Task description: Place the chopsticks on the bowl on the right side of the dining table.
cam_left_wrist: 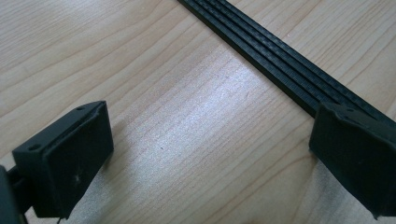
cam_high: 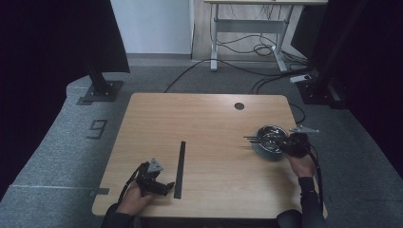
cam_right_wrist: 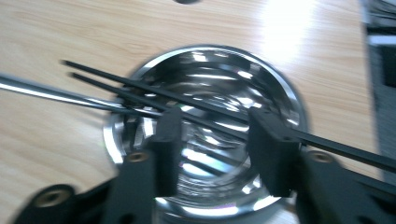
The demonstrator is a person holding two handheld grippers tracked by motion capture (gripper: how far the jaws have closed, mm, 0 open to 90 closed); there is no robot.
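Observation:
A long flat black grooved strip [cam_high: 181, 159] lies on the wooden table [cam_high: 214, 114] near the middle. My left gripper [cam_high: 166, 187] rests low by the strip's near end, jaws wide open; in the left gripper view the strip [cam_left_wrist: 261, 51] runs diagonally to the right-hand jaw, with bare wood between the jaws [cam_left_wrist: 210, 154]. At the right, a shiny steel bowl [cam_high: 264, 152] carries thin black sticks [cam_high: 250, 138] across its rim. My right gripper [cam_high: 281, 142] hovers over the bowl [cam_right_wrist: 289, 88], open, its jaws astride the black sticks [cam_right_wrist: 116, 81]. A silvery rod [cam_right_wrist: 46, 93] lies beside them.
A round cable hole [cam_high: 239, 106] sits near the table's far edge. Black stand bases [cam_high: 100, 90] flank the table on grey carpet. A white desk frame [cam_high: 215, 42] and loose cables [cam_high: 256, 47] lie beyond.

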